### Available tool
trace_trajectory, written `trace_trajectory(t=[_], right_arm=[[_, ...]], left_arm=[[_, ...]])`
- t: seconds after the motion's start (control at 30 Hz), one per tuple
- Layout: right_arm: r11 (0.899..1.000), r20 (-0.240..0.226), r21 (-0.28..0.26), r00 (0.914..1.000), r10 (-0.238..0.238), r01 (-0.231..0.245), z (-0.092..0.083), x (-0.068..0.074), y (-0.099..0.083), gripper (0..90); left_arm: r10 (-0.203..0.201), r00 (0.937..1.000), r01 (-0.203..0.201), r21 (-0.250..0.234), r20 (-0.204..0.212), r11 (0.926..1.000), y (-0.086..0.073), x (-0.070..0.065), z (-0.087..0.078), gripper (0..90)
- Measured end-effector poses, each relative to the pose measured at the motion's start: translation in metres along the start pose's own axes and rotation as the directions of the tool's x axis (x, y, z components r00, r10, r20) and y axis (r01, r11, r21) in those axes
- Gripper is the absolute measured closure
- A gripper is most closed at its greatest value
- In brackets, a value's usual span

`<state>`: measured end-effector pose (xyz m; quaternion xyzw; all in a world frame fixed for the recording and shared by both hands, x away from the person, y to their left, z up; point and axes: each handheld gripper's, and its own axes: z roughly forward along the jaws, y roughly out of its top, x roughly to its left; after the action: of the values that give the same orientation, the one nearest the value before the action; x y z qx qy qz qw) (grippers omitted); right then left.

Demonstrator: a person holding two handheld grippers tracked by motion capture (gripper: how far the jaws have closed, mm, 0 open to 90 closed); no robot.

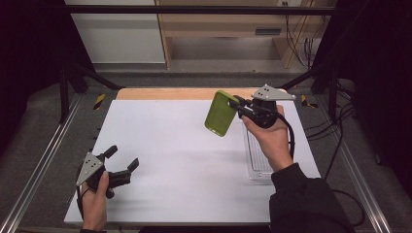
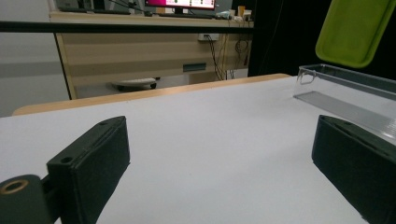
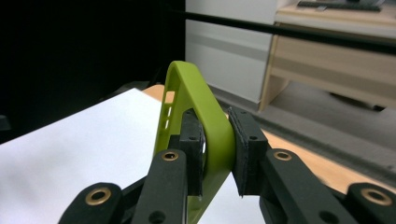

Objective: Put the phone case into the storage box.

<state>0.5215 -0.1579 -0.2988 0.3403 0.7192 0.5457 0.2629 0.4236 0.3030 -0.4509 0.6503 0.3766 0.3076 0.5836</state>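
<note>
White table point(image 1: 170, 145), green phone case point(image 1: 221, 113) pinched in right tool point(image 1: 239, 108), held above table, left tool point(image 1: 121, 160) wide open, empty.

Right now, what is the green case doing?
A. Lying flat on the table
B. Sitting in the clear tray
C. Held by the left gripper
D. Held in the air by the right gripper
D: the right gripper pinches the green case by one edge, above the table.

Clear plastic tray point(image 1: 257, 160) on white table point(image 1: 170, 155), right side.
</note>
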Motion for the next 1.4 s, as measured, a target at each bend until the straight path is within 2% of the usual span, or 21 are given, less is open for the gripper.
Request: trace_trajectory(t=[0.07, 0.1, 0.2, 0.27, 0.37, 0.43, 0.67, 0.77, 0.93, 1.13, 1.17, 1.4], right_arm=[[1.0, 0.002, 0.0, 1.0, -0.004, 0.004, -0.001, -0.003, 0.002, 76.3], [1.0, 0.016, 0.004, 0.9995, -0.028, 0.028, -0.005, -0.008, 0.005, 76.4], [0.999, 0.021, 0.009, 0.9988, -0.044, 0.044, -0.008, -0.013, 0.008, 76.3], [0.998, 0.034, 0.015, 0.9977, -0.059, 0.058, -0.014, -0.023, 0.012, 76.3], [0.998, 0.036, 0.012, 0.9976, -0.06, 0.059, -0.017, -0.029, 0.014, 76.3], [0.999, 0.044, 0.007, 0.9978, -0.05, 0.05, -0.02, -0.036, 0.018, 76.3], [0.999, 0.062, 0.017, 0.9972, -0.043, 0.042, -0.02, -0.048, 0.023, 76.3], [0.998, 0.077, 0.025, 0.9954, -0.058, 0.056, -0.02, -0.054, 0.025, 76.3], [0.999, 0.1, 0.023, 0.9938, -0.05, 0.048, -0.026, -0.064, 0.025, 76.3], [0.999, 0.126, 0.025, 0.9909, -0.047, 0.044, -0.032, -0.078, 0.024, 76.3], [0.999, 0.136, 0.025, 0.9896, -0.047, 0.044, -0.033, -0.083, 0.022, 76.3], [0.998, 0.159, 0.054, 0.9862, -0.048, 0.04, -0.032, -0.099, 0.013, 76.3]], left_arm=[[-0.011, 0.9999, 0.011, -0.005, 0.007, 0.9999, 0.001, 0.0, 0.001, 3.7], [-0.005, 1.0, 0.005, -0.005, 0.008, 1.0, 0.001, 0.0, 0.001, 3.7], [-0.007, 0.9999, 0.007, 0.008, 0.01, 1.0, -0.001, 0.0, 0.0, 3.7], [0.001, 0.9999, -0.001, 0.012, 0.017, 0.9999, -0.001, -0.001, 0.001, 3.7], [0.008, 0.9997, -0.009, 0.014, 0.021, 0.9999, -0.001, -0.003, 0.002, 3.8], [0.014, 0.9991, -0.015, 0.019, 0.039, 0.9997, -0.002, -0.005, 0.006, 3.7], [0.025, 0.9967, -0.027, 0.02, 0.078, 0.9994, -0.002, -0.008, 0.009, 3.6], [0.035, 0.9964, -0.037, 0.024, 0.077, 0.999, -0.002, -0.009, 0.009, 3.4], [0.031, 0.9973, -0.032, 0.021, 0.067, 0.9992, -0.002, -0.007, 0.007, 3.4], [0.035, 0.9967, -0.037, 0.022, 0.073, 0.9991, -0.002, -0.007, 0.007, 3.4], [0.035, 0.9966, -0.037, 0.023, 0.074, 0.9991, -0.002, -0.007, 0.008, 3.4], [0.04, 0.9958, -0.042, 0.024, 0.082, 0.9988, -0.002, -0.007, 0.008, 3.4]])
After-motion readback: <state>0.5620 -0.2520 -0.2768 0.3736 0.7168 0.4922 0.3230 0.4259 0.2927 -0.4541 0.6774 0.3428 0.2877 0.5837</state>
